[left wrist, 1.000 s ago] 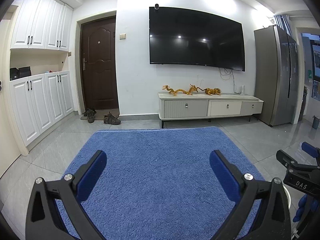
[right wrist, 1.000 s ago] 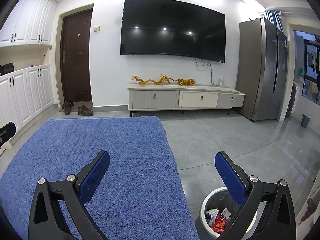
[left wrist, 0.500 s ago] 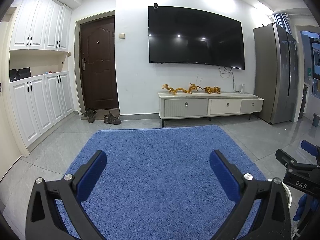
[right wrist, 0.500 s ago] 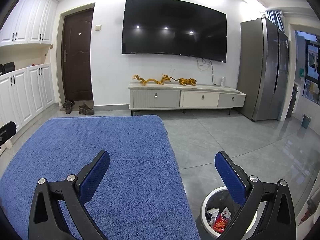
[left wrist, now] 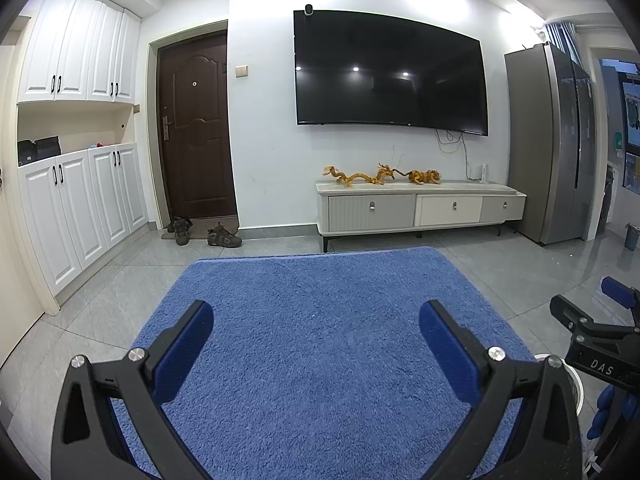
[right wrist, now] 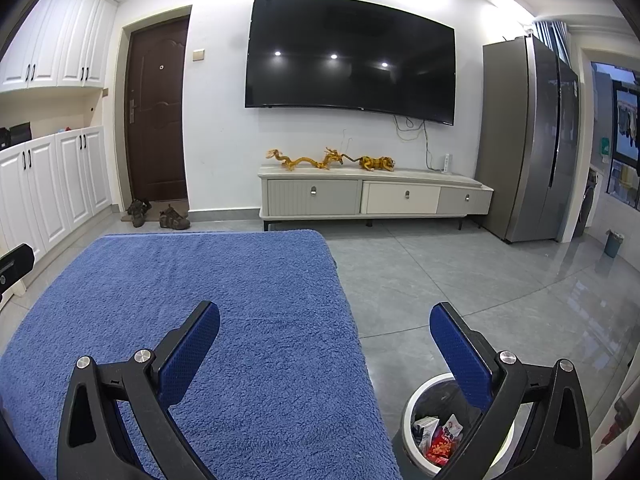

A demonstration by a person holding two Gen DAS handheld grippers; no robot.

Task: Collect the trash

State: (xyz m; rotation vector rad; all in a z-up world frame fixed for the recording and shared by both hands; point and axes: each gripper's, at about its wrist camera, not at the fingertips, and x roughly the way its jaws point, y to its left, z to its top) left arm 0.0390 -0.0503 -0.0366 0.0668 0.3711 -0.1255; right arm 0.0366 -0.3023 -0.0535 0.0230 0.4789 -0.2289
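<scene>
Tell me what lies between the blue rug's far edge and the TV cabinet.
Only bare grey floor tile separates the fluffy blue rug from the low grey-and-white TV cabinet; both wrist views show it.

The rug [left wrist: 320, 344] is plain blue with a fuzzy pile. The floor [right wrist: 460, 280] is glossy grey tile. Both the left gripper [left wrist: 316, 332] and the right gripper [right wrist: 325, 336] have black frames with blue textured pads. The bin [right wrist: 416, 404] has a white rim and a dark inside, holding red and white wrappers [right wrist: 440, 438]. The TV [left wrist: 388, 72] is black, the door [left wrist: 196, 128] dark brown, the cupboards [left wrist: 80, 200] white, the fridge [right wrist: 532, 140] grey. The TV stand [right wrist: 376, 196] is grey and white, with golden figurines [right wrist: 328, 160] on top.
</scene>
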